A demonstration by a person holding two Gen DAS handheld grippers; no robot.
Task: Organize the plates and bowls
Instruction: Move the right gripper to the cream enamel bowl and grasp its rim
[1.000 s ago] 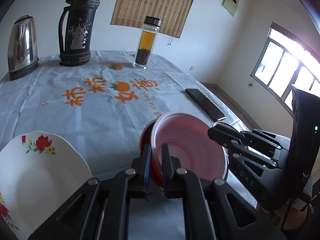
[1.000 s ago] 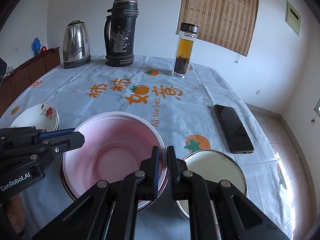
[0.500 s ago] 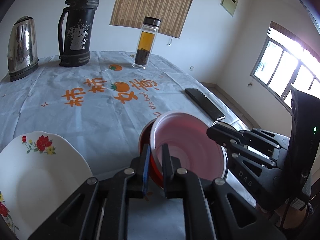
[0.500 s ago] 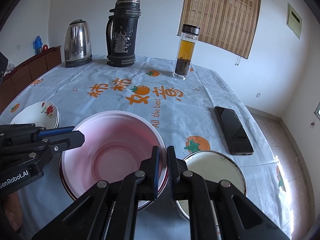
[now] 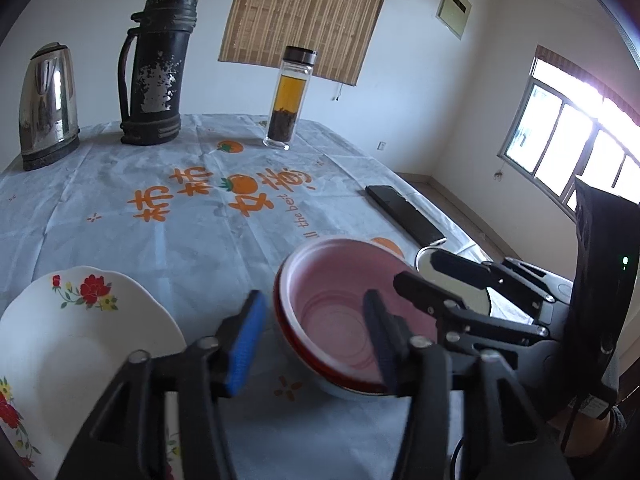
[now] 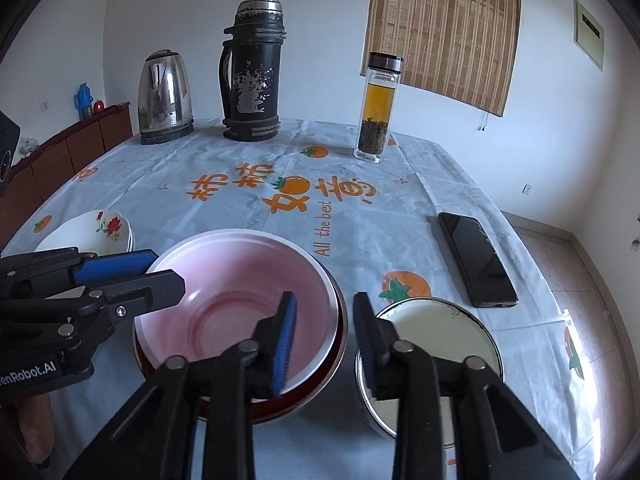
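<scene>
Straddling pink bowl (image 6: 236, 304) rim, left gripper (image 5: 316, 340) and right gripper (image 6: 324, 332) fingers just opening, gripping nothing.

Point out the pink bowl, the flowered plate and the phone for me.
pink bowl (image 6: 240, 300): right wrist view, on its inner wall.
flowered plate (image 5: 72, 340): left wrist view, on its bare white middle.
phone (image 6: 478, 258): right wrist view, on its dark screen.
</scene>
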